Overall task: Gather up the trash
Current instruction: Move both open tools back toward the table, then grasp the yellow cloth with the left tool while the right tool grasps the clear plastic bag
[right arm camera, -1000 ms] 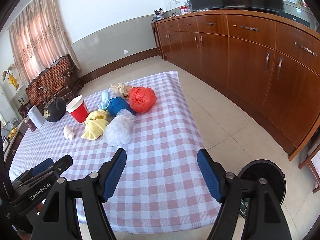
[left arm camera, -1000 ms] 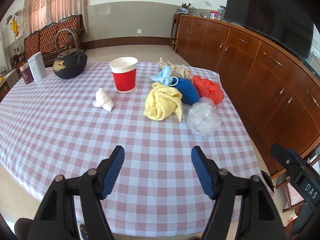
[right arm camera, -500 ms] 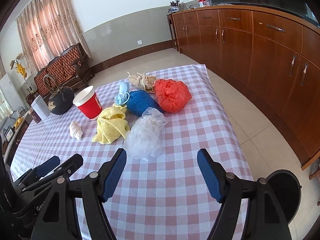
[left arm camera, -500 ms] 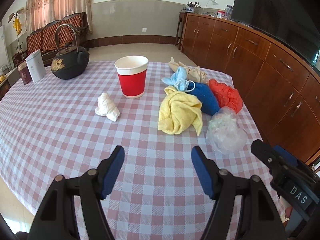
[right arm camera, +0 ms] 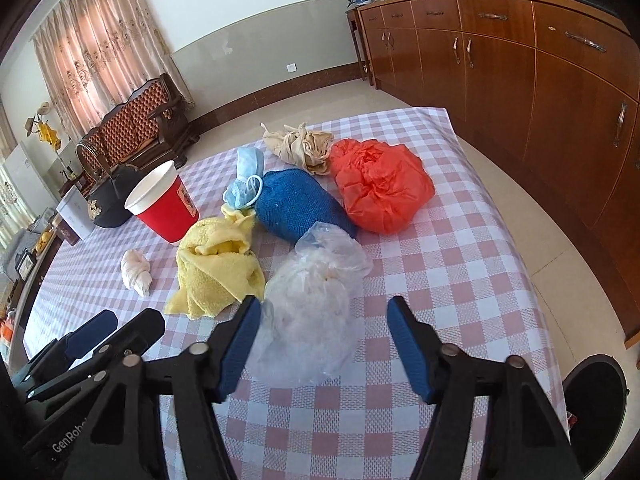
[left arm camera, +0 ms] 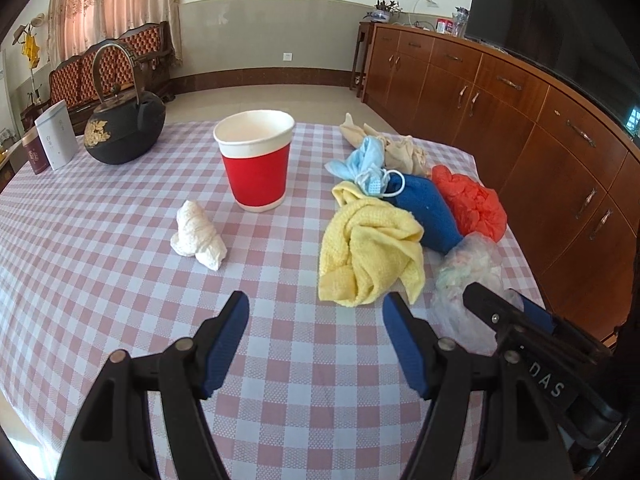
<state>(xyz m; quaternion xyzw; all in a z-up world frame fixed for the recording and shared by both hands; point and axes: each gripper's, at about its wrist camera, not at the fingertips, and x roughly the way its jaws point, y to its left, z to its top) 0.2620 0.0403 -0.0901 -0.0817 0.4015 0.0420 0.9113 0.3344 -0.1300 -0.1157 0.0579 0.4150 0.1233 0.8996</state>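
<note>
Both grippers hover over the checked tablecloth (left arm camera: 120,240) with jaws spread wide, holding nothing. The left gripper (left arm camera: 316,320) faces the yellow towel (left arm camera: 372,252) at about 1 o'clock and the crumpled white tissue (left arm camera: 198,236) at 11 o'clock, with the red paper cup (left arm camera: 256,164) beyond it. The right gripper (right arm camera: 324,320) has the clear plastic bag (right arm camera: 316,292) between its blue fingers (right arm camera: 240,344). Behind the bag lie a blue bundle (right arm camera: 296,204), a red plastic bag (right arm camera: 380,188), a blue face mask (right arm camera: 246,180) and a beige rag (right arm camera: 300,144).
</note>
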